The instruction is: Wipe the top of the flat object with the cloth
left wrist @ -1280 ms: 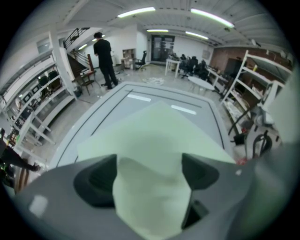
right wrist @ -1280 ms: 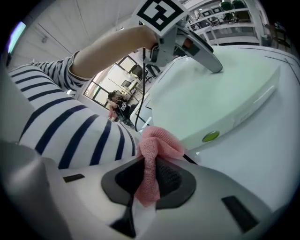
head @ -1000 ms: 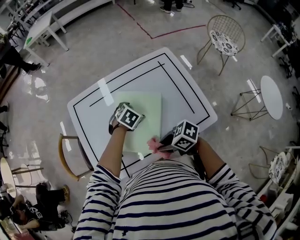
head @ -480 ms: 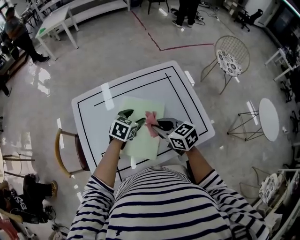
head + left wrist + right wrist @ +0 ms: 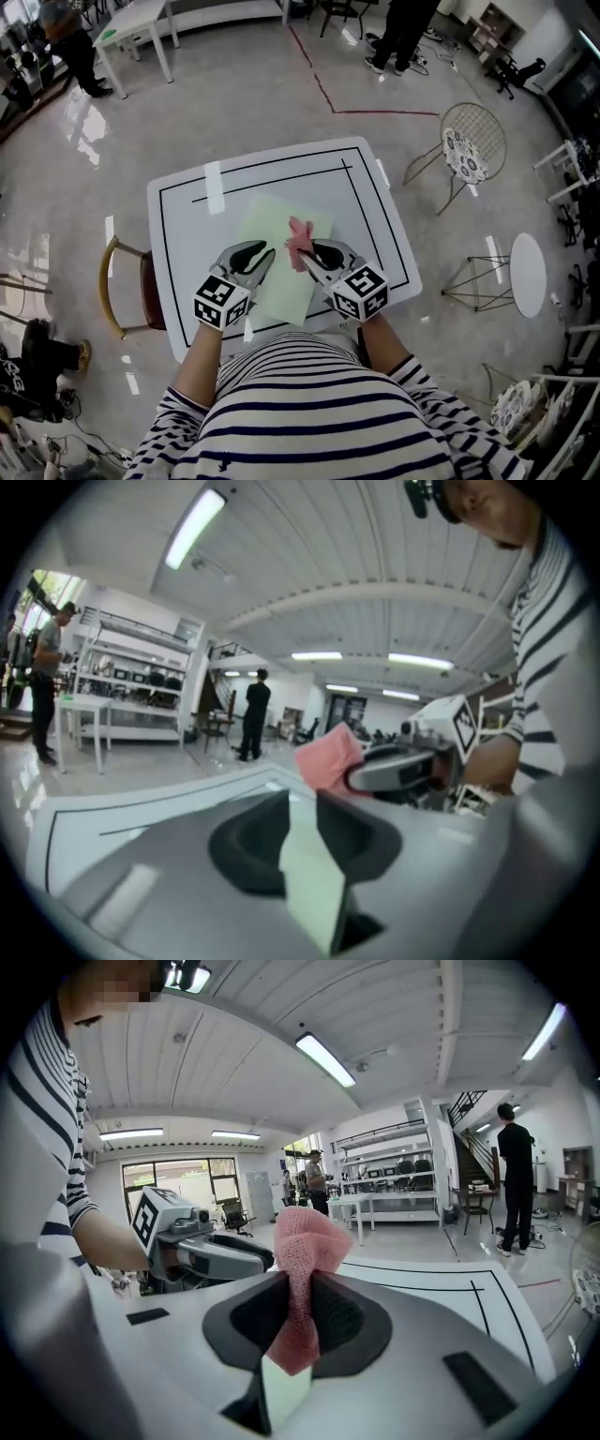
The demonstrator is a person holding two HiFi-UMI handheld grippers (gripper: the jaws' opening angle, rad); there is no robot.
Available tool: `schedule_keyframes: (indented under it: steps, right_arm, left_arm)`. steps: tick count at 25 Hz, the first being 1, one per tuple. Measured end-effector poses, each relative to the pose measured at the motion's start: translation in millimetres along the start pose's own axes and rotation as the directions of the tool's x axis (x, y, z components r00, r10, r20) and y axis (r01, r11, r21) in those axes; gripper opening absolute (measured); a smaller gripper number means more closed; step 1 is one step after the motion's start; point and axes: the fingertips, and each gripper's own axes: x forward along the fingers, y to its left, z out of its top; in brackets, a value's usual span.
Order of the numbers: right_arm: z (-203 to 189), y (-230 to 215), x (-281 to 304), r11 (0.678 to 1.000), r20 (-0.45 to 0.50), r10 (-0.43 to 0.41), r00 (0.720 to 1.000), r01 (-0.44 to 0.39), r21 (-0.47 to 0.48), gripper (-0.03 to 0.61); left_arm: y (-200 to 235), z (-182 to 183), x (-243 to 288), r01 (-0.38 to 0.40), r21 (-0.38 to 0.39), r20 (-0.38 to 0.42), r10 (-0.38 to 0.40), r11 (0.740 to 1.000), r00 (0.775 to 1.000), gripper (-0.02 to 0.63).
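Wiping: seemingly not begun; mat (image 5: 281,220) lies flat.
Right gripper (image 5: 314,253): pinches cloth (image 5: 300,239), raised.
Left gripper (image 5: 258,255): jaws just closing, narrow, empty.

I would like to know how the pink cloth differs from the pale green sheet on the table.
The pink cloth is small and bunched; the pale green sheet is larger and flat. The cloth is pinched in the right gripper; the sheet lies on the white table. Both are over the same table.
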Motion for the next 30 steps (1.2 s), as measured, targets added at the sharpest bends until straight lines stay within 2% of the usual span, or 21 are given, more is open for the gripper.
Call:
schedule_keyframes:
  steps: [3,8,30]
  right_arm:
    - [3,3,3,0.999,-0.004,0.000,1.000,-0.001,-0.035,0.055]
    - [7,5,8,0.997,-0.012,-0.003,1.000,0.002,-0.075,0.054]
    - [15,7,5,0.994,-0.008,-0.012,1.000,0.011,-0.108,0.052]
  left_arm:
    - [-3,8,-8,-0.010,0.003,0.061,0.010,1.000,0.998,0.060]
    - [-4,16,-6,0.002,0.001,0.092,-0.002,1.000,0.996,0.057]
    - [-15,17,-1,0.031,0.001,0.077,-0.031,1.000,0.997,0.057]
